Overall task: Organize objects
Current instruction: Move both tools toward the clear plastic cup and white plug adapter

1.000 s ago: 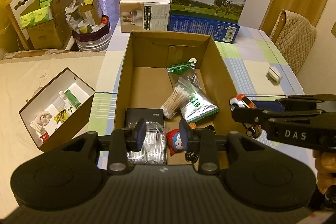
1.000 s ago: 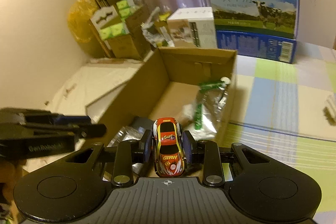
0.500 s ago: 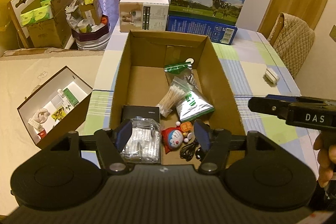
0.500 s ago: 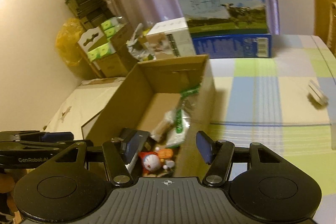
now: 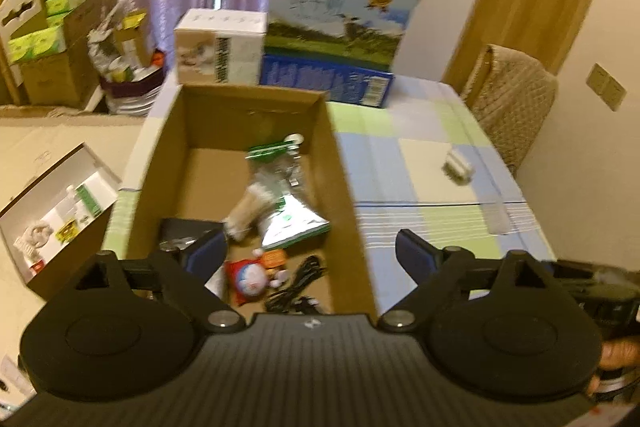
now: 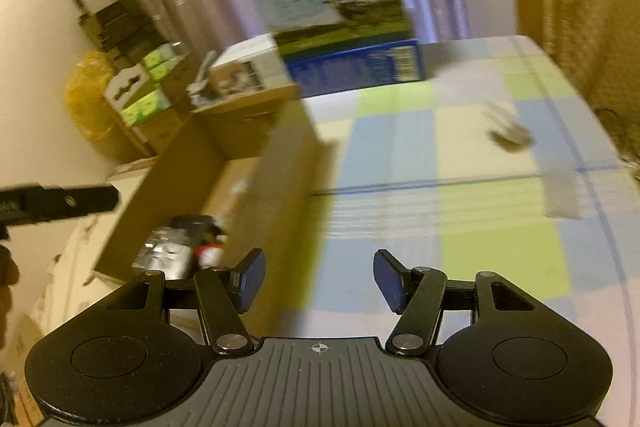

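Observation:
An open cardboard box (image 5: 344,179) stands on the checked tablecloth. Inside lie a green-topped bag (image 5: 272,153), a silver pouch (image 5: 292,221), a red cartoon-cat toy pack (image 5: 250,279), a black cable (image 5: 298,287) and a black case (image 5: 188,229). My left gripper (image 5: 310,253) hangs wide open over the box's near right corner, holding nothing. My right gripper (image 6: 320,279) is open and empty above the tablecloth, just right of the box wall (image 6: 288,187). The orange toy car is not in view. A small white object (image 5: 458,167) lies on the cloth to the right.
A milk carton case (image 5: 340,15), a blue box (image 5: 324,81) and a white box (image 5: 220,51) stand behind the cardboard box. A padded chair (image 5: 512,99) is at the table's right. A smaller open box (image 5: 60,211) sits on the left. A grey strip (image 6: 560,191) lies on the cloth.
My right gripper let go of the orange toy car, opened, and swung right from above the box to over the tablecloth. My left gripper opened wider and shifted right.

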`<state>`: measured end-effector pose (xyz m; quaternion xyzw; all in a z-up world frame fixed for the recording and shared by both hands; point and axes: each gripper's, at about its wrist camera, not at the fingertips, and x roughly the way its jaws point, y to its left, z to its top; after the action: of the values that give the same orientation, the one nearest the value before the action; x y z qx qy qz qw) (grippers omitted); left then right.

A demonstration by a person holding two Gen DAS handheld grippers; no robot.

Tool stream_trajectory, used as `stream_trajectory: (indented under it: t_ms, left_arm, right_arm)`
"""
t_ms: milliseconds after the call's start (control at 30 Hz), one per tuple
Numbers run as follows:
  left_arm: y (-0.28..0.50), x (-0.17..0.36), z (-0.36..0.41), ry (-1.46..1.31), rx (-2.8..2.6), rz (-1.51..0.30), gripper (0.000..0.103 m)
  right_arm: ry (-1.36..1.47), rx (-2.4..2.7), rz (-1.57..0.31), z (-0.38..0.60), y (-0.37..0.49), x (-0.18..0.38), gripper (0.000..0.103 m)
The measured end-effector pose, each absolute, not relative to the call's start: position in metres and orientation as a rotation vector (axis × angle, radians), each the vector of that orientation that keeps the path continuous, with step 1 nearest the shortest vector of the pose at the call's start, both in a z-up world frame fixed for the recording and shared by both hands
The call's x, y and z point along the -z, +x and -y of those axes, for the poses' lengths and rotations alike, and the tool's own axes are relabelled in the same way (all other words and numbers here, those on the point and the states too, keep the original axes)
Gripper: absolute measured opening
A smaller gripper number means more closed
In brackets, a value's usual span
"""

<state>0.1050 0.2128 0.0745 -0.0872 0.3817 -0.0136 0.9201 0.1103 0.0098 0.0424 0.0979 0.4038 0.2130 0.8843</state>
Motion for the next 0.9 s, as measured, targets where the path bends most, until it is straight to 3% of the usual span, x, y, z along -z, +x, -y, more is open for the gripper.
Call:
stream_trajectory:
  t_ms: [267, 533, 900]
  left_arm:
    - [0.124, -0.076, -0.136, -0.131, 0.140, -0.765, 0.102]
    - [0.146, -0.060, -0.065, -0.058, 0.199, -0.786, 0.102]
    - [0.172, -0.043, -0.027, -0.034, 0.215, -0.822, 0.102]
  right_arm:
    - [0.204, -0.267, -0.796, 0.073, 0.090, -0.049, 0.057]
    - [0.235, -0.161, -0.775, 0.137, 0.088, -0.055, 0.057]
    - [0.248, -0.133, -0.778, 0.166, 0.110, -0.051, 0.057]
